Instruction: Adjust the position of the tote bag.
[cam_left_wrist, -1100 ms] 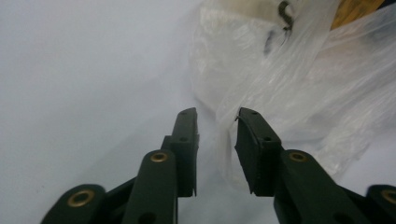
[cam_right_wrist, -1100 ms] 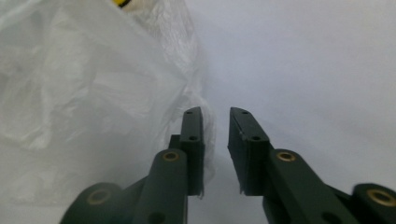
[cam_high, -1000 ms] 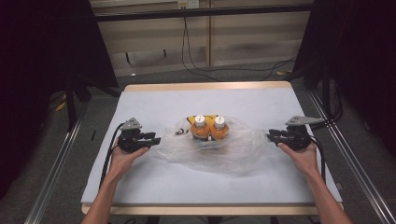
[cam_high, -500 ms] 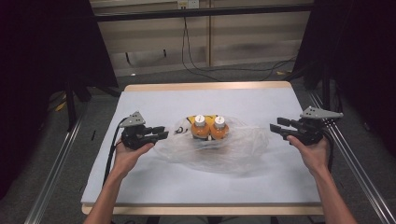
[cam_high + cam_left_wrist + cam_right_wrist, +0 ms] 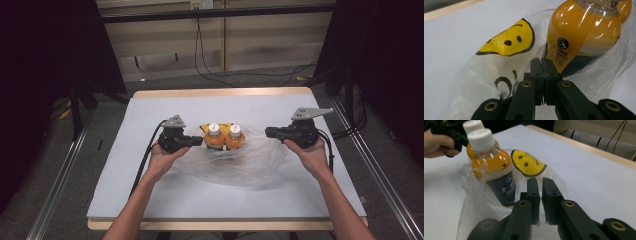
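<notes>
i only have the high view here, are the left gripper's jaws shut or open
Observer: shut. In the left gripper view the left gripper has its jaws pressed together, right by the plastic bag.
Operator: anything printed on that bag
Observer: a yellow smiley face.
Operator: and the right one
Observer: the right gripper shows a narrow gap between its jaws with nothing in it, pointing at the bottle that stands in the bag.
</notes>
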### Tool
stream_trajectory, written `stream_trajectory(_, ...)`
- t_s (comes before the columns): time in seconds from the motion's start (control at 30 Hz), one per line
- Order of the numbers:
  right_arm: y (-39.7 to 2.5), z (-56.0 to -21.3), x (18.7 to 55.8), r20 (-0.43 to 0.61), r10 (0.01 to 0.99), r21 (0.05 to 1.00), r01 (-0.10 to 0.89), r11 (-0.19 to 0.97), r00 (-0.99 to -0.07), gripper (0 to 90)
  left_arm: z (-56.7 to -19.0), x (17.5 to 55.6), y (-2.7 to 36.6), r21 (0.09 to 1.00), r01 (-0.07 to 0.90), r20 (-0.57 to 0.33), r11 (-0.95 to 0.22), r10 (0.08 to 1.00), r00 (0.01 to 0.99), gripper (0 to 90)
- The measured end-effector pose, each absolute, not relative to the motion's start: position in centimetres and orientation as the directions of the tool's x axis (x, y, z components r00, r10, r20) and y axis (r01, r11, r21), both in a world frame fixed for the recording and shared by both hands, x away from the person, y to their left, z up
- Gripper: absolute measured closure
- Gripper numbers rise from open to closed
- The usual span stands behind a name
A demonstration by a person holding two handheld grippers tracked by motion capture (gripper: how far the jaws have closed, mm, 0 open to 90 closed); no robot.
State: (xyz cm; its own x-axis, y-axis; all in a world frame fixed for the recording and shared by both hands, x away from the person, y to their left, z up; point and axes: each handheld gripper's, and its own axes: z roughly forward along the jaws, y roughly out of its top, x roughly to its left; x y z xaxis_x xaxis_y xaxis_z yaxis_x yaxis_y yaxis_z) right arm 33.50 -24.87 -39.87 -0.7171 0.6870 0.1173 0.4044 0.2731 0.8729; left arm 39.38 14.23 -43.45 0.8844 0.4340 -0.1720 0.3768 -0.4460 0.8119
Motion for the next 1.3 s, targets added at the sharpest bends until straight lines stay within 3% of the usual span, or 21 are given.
stream_trajectory(0.13, -23.4, -41.6, 33.5, 0.096, 0.661, 0.825, 0.432, 0.365, -0.744, 85.1, -44.6, 38.9, 13.4, 0.780, 0.362, -0.136, -0.510, 0.427, 0.894, 88.5)
stream_trajectory(0.37, -22.5, -43.2, 33.2, 0.103, 0.626, 0.780, 0.453, 0.431, -0.773, 90.0, -46.0, 38.7, 12.9, 0.735, 0.341, -0.085, -0.585, 0.420, 0.903, 87.9)
stream_trajectory(0.67, -21.0, -45.5, 33.9, 0.087, 0.605, 0.708, 0.476, 0.521, -0.792, 90.0, -46.8, 38.5, 12.4, 0.656, 0.294, -0.002, -0.695, 0.389, 0.921, 88.1)
stream_trajectory(0.77, -20.4, -46.0, 34.2, 0.065, 0.610, 0.693, 0.475, 0.542, -0.790, 90.0, -47.3, 38.4, 12.2, 0.663, 0.325, -0.030, -0.674, 0.410, 0.912, 87.6)
stream_trajectory(0.8, -20.0, -46.3, 34.5, 0.063, 0.611, 0.684, 0.480, 0.549, -0.789, 90.0, -47.2, 38.6, 12.3, 0.625, 0.283, 0.013, -0.727, 0.373, 0.928, 87.6)
stream_trajectory(0.83, -20.0, -46.3, 34.5, 0.063, 0.611, 0.684, 0.480, 0.549, -0.789, 90.0, -47.5, 38.3, 12.0, 0.656, 0.317, -0.011, -0.685, 0.412, 0.911, 87.6)
stream_trajectory(0.93, -19.3, -47.1, 34.8, 0.065, 0.580, 0.647, 0.477, 0.595, -0.812, 90.0, -47.2, 38.0, 11.9, 0.634, 0.291, 0.030, -0.717, 0.398, 0.917, 85.6)
stream_trajectory(1.2, -18.9, -46.9, 34.6, -0.023, 0.572, 0.585, 0.453, 0.673, -0.820, 90.0, -47.0, 37.9, 12.6, 0.610, 0.285, 0.045, -0.740, 0.391, 0.919, 85.8)
stream_trajectory(1.3, -19.6, -46.9, 34.4, -0.069, 0.577, 0.576, 0.440, 0.689, -0.814, 90.0, -46.6, 37.8, 13.0, 0.560, 0.260, 0.087, -0.787, 0.368, 0.926, 85.8)
